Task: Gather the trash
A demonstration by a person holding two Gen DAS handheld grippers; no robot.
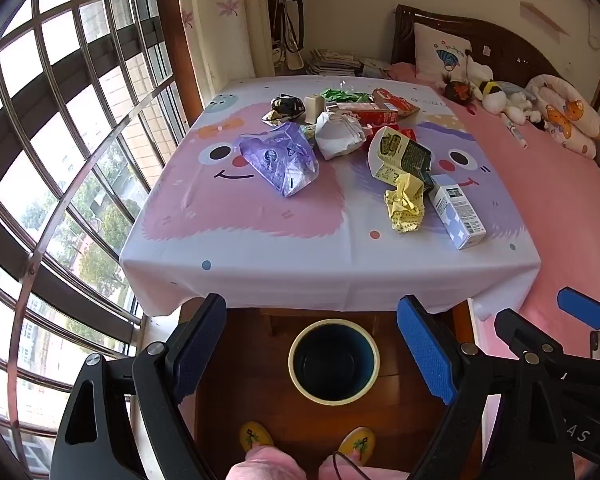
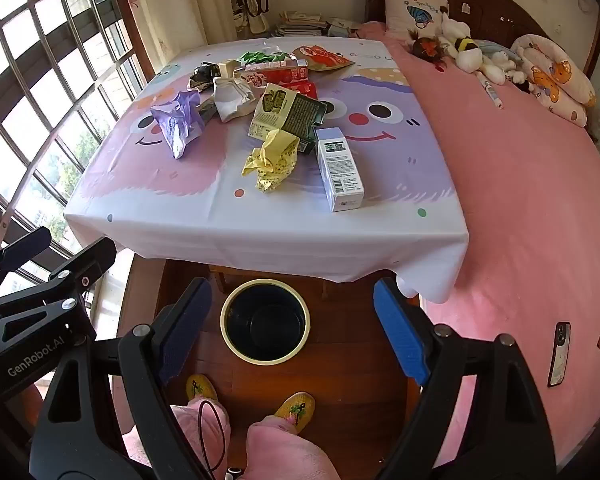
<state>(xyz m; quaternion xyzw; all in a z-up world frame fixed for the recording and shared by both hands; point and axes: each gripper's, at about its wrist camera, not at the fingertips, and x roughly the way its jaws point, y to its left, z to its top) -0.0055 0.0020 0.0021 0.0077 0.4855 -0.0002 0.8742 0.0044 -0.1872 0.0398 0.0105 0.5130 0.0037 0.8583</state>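
Grippers both hang above the trash bin (image 1: 334, 361); left gripper (image 1: 316, 350) is wide apart, holding nothing; right gripper (image 2: 290, 330) is wide apart too, touching nothing.

Bright daylight from the window (image 1: 60, 160), sharp focus, heavy fisheye bending at edges.

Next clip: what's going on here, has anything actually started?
Not yet. A person in yellow slippers stands at a table covered with a cartoon cloth, a gripper in each hand. The left gripper and right gripper are both open and hold nothing, hanging over the floor in front of the table. A bin on the floor below looks empty. The trash lies on the table: a purple bag, a yellow wrapper, a white box and more wrappers behind.
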